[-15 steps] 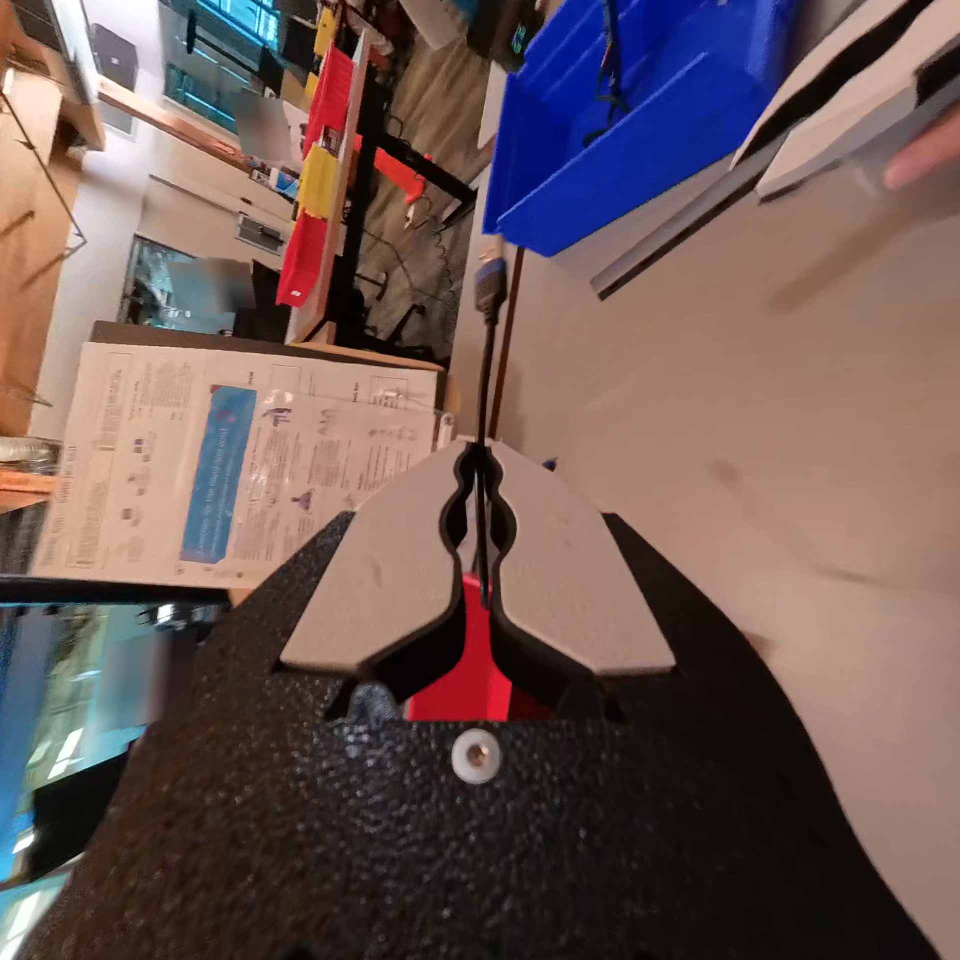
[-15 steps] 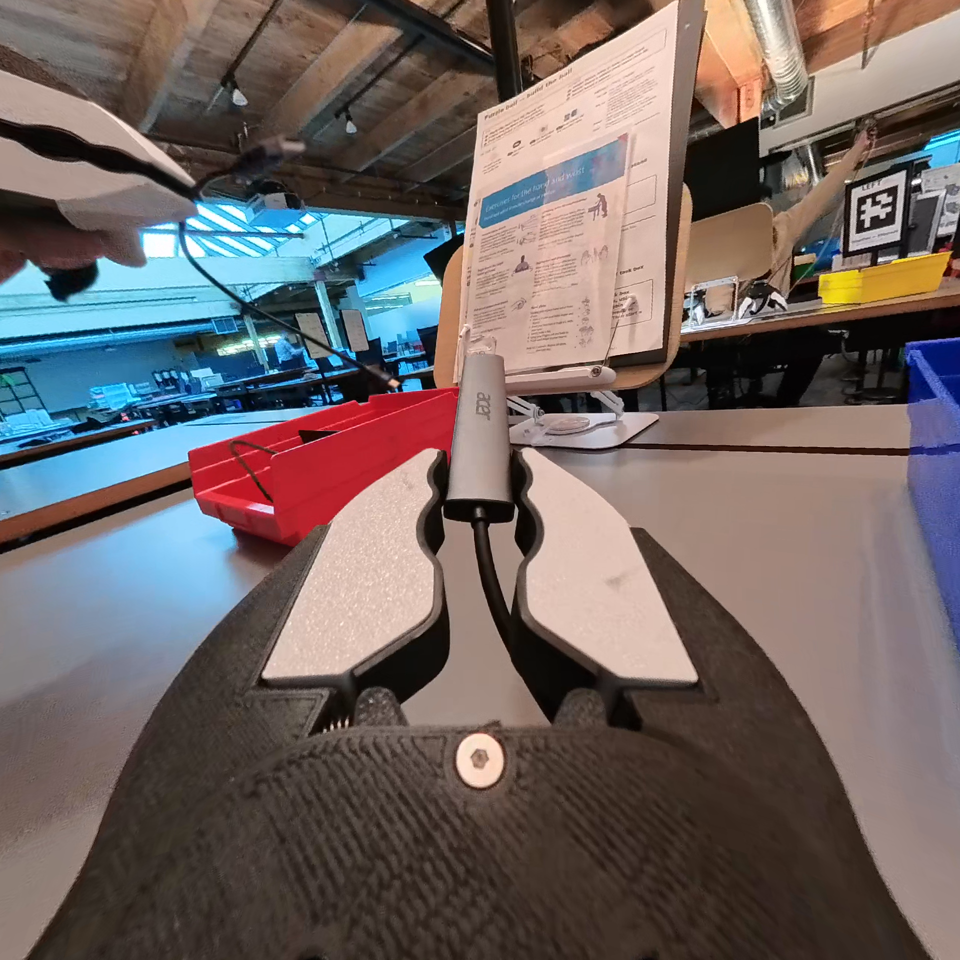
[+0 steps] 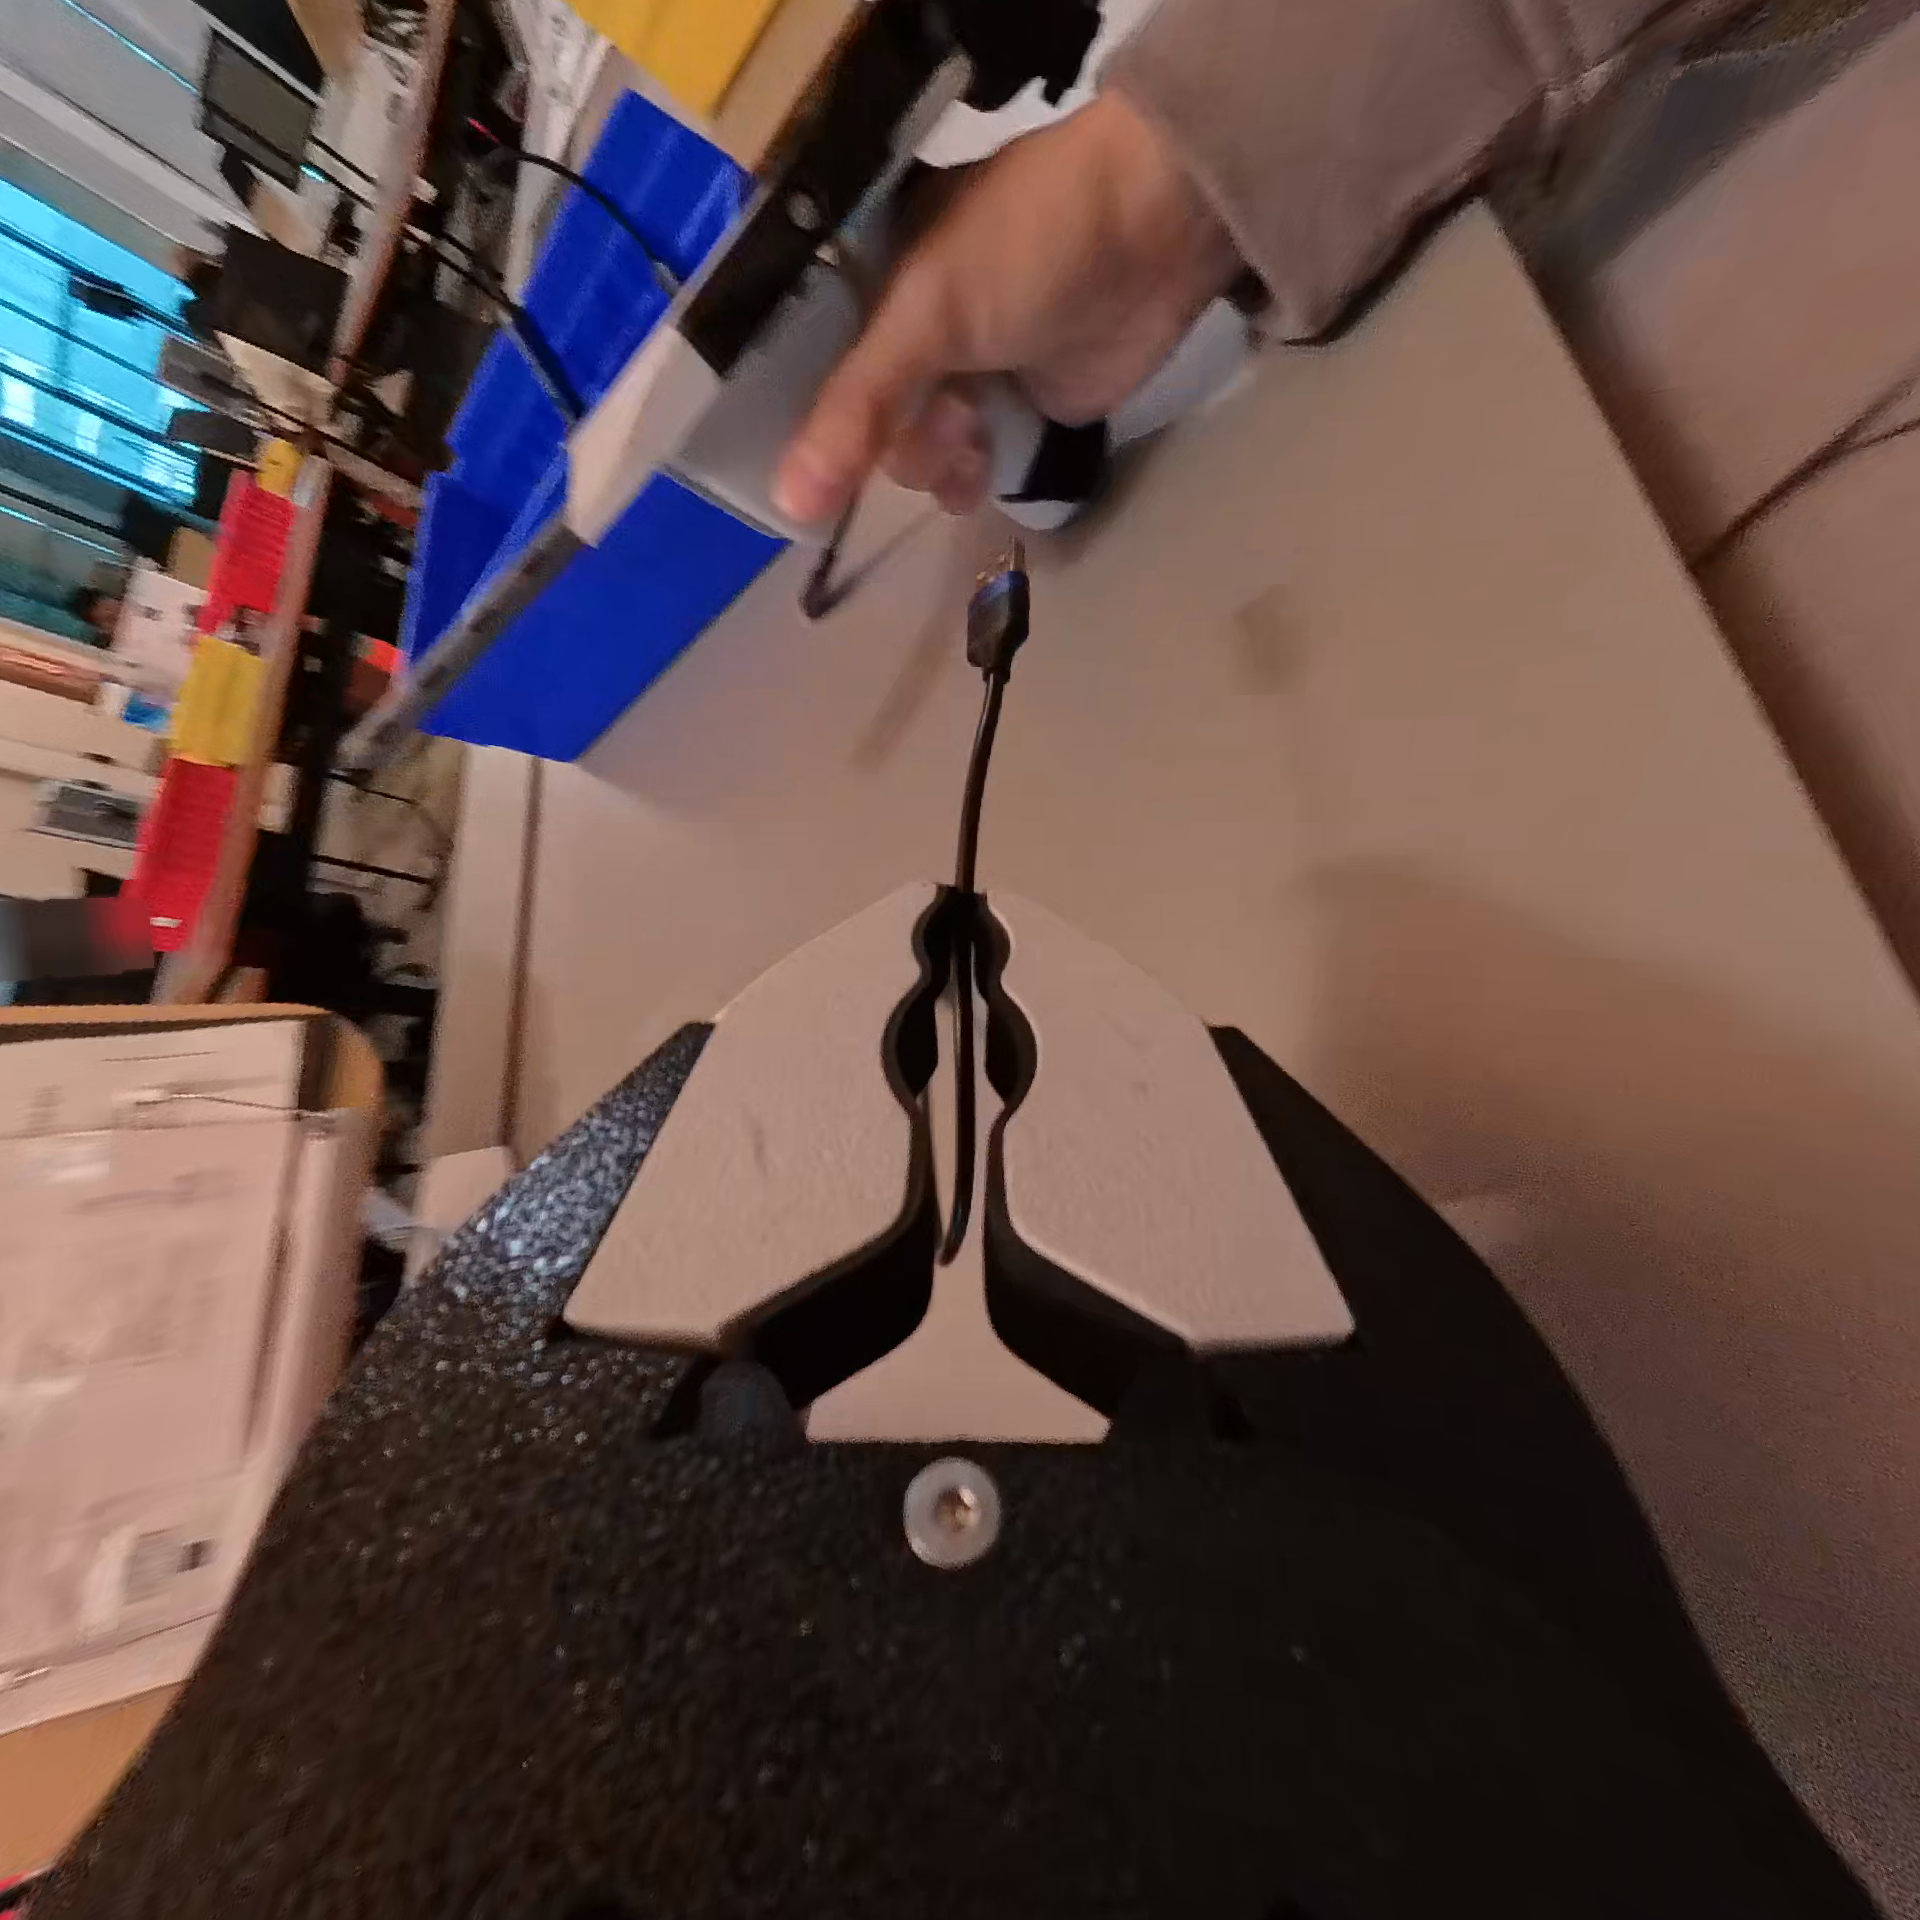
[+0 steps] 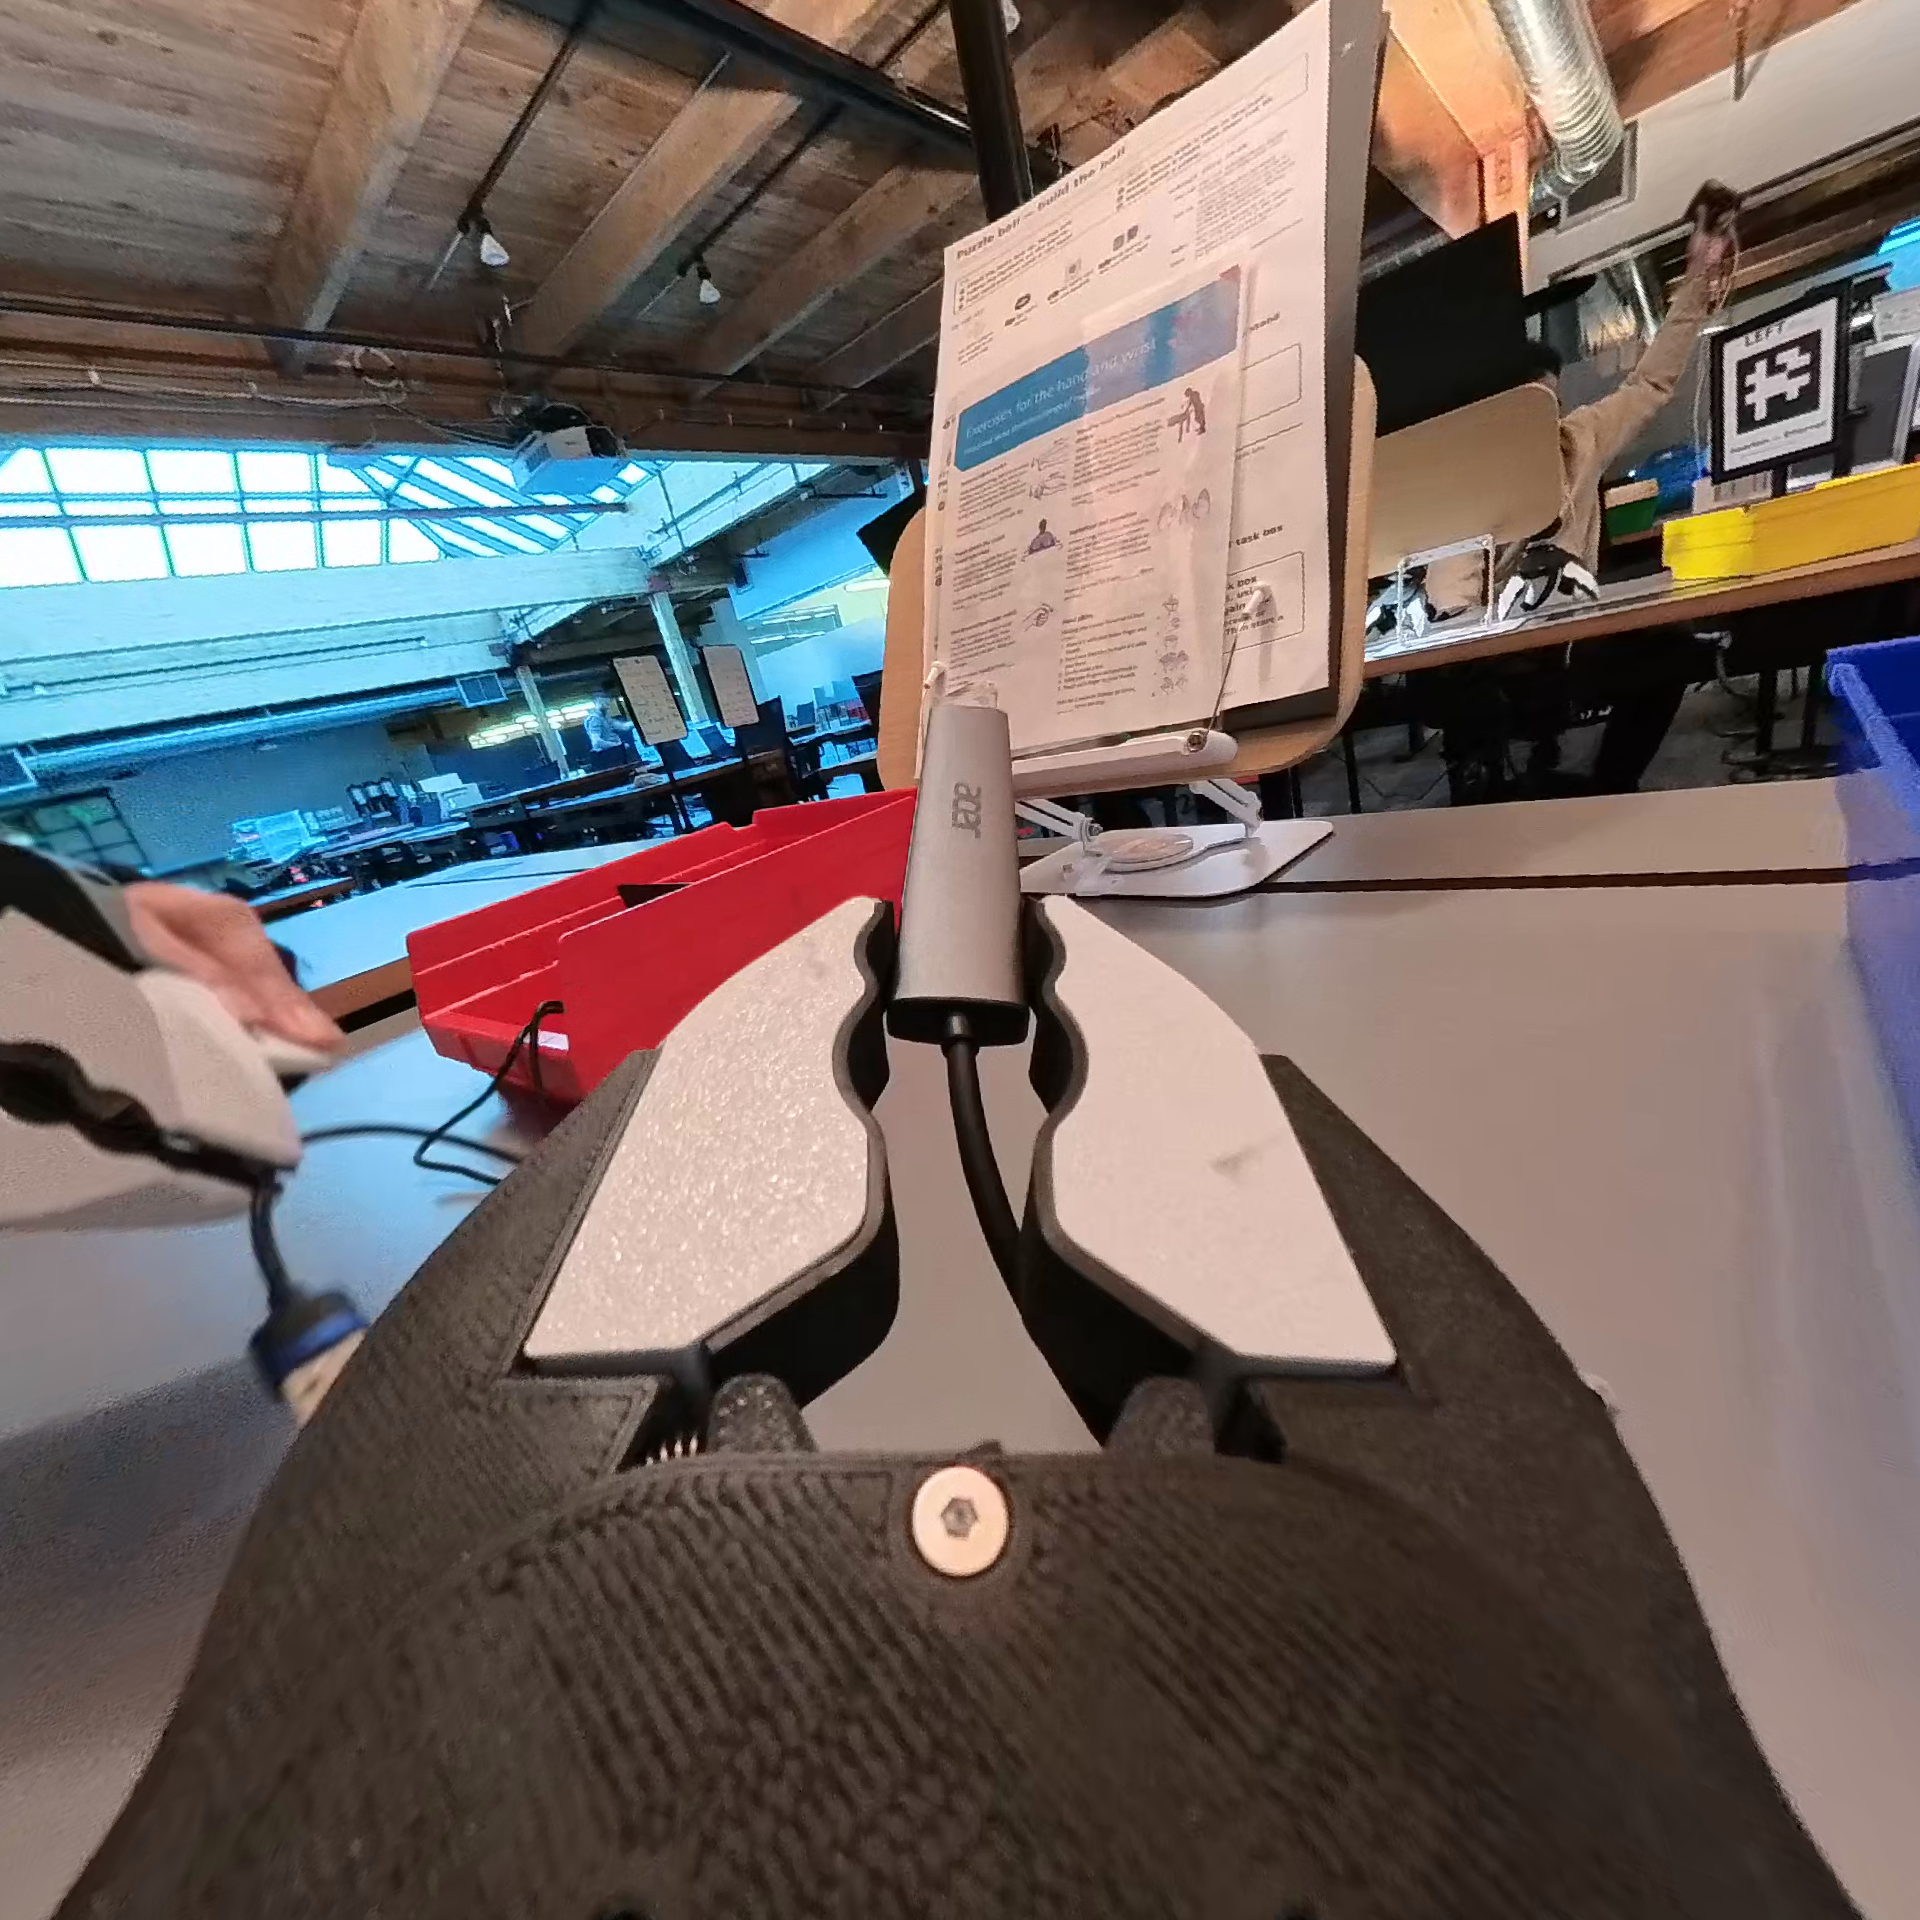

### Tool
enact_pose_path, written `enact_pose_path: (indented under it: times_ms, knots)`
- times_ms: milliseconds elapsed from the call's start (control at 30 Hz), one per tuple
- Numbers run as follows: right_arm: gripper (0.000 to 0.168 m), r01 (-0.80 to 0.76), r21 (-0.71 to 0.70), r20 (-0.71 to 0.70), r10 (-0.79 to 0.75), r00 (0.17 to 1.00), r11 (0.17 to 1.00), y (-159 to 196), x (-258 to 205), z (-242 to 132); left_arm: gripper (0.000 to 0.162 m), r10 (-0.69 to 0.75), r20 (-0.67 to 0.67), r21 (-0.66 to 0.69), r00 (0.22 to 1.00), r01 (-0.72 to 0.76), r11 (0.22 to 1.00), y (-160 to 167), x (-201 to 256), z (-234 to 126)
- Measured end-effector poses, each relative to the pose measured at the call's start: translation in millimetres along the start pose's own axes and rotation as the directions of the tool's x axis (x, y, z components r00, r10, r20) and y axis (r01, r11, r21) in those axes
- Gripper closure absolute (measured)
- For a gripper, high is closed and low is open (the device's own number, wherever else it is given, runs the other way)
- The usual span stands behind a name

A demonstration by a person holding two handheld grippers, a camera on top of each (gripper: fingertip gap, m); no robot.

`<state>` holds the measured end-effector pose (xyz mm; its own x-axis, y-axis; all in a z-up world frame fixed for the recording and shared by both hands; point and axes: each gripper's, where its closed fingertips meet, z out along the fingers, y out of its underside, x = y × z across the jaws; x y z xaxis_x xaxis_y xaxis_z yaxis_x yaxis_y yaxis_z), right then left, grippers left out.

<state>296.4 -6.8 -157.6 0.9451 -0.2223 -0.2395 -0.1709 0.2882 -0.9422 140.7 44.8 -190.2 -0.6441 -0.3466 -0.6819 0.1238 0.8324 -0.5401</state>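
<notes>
My left gripper [image 3: 966,896] is shut on a thin black cable [image 3: 975,790]. The cable's USB plug [image 3: 1000,613] sticks out ahead of the fingertips, just below a hand [image 3: 1018,291] that holds my right gripper [image 3: 613,478]. My right gripper [image 4: 958,914] is shut on a grey USB hub [image 4: 956,862] that points forward, and the hub's black lead [image 4: 977,1143] runs back between the fingers. In the right wrist view my left gripper [image 4: 249,1148] is at the left edge, with the plug [image 4: 307,1340] hanging below it next to the right gripper's body.
A red bin [image 4: 665,956] lies on the grey table [image 4: 1455,1039] ahead, with a black cable trailing from it. A document stand [image 4: 1132,488] stands behind it. A blue bin [image 4: 1881,810] is at the right edge and also shows in the left wrist view [image 3: 603,623]. The gap from one gripper's tips to the other's is roughly 15 centimetres.
My left gripper has swung down and toward the right gripper, carrying the cable. The plug now hangs beside the right gripper's body. The right gripper has kept its hold on the hub.
</notes>
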Motion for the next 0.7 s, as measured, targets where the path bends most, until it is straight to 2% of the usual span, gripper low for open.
enact_pose_path:
  times_ms: [133,200,233,267,300,333,400,467,500,567,633,700]
  knots:
    - [0.144,0.022,-0.008,0.006,-0.022,1.000,1.000,1.0,-3.1,0.9,0.156,-0.155,-0.215,-0.017,0.964,0.155,0.988,15.4,41.2,-2.5]
    - [0.144,0.026,-0.012,0.008,-0.026,1.000,1.000,1.6,-3.7,1.4,0.140,-0.251,-0.359,-0.081,0.899,0.238,0.968,24.7,63.1,-8.1]
    - [0.144,0.026,-0.012,0.007,-0.026,1.000,1.000,1.6,-3.6,1.3,0.125,-0.307,-0.399,-0.128,0.864,0.279,0.952,30.4,69.5,-10.4]
    - [0.144,0.024,-0.012,0.009,-0.024,1.000,1.000,1.6,-3.5,1.4,0.117,-0.367,-0.422,-0.173,0.829,0.324,0.930,35.2,72.7,-12.1]
    - [0.144,0.021,-0.013,0.010,-0.021,1.000,1.000,1.6,-3.5,1.5,0.118,-0.419,-0.428,-0.201,0.801,0.367,0.908,37.7,71.8,-13.1]
    - [0.144,0.020,-0.012,0.009,-0.019,1.000,1.000,1.4,-3.2,1.3,0.123,-0.453,-0.398,-0.201,0.798,0.406,0.891,38.4,64.5,-11.4]
    - [0.144,0.020,-0.011,0.011,-0.020,1.000,1.000,1.4,-3.4,1.3,0.137,-0.470,-0.229,-0.164,0.852,0.443,0.882,41.9,35.7,-0.1]
    - [0.144,0.022,-0.017,0.014,-0.021,1.000,1.000,2.2,-4.0,1.8,0.147,-0.417,-0.004,-0.192,0.909,0.408,0.892,56.0,6.8,13.2]
    - [0.144,0.024,-0.018,0.015,-0.024,1.000,1.000,2.3,-4.4,1.9,0.149,-0.363,0.062,-0.231,0.930,0.367,0.901,63.4,-0.7,19.3]
    - [0.144,0.028,-0.018,0.021,-0.027,0.999,0.999,2.5,-5.4,2.0,0.153,-0.293,0.090,-0.298,0.952,0.307,0.904,74.2,-2.4,33.4]
    - [0.144,0.026,-0.017,0.024,-0.025,0.999,1.000,2.2,-5.6,1.8,0.151,-0.380,0.056,-0.348,0.923,0.375,0.859,84.5,6.6,49.7]
    - [0.144,0.021,-0.013,0.027,-0.020,0.999,1.000,1.7,-5.5,1.3,0.150,-0.526,0.014,-0.357,0.850,0.496,0.792,88.4,16.0,63.1]
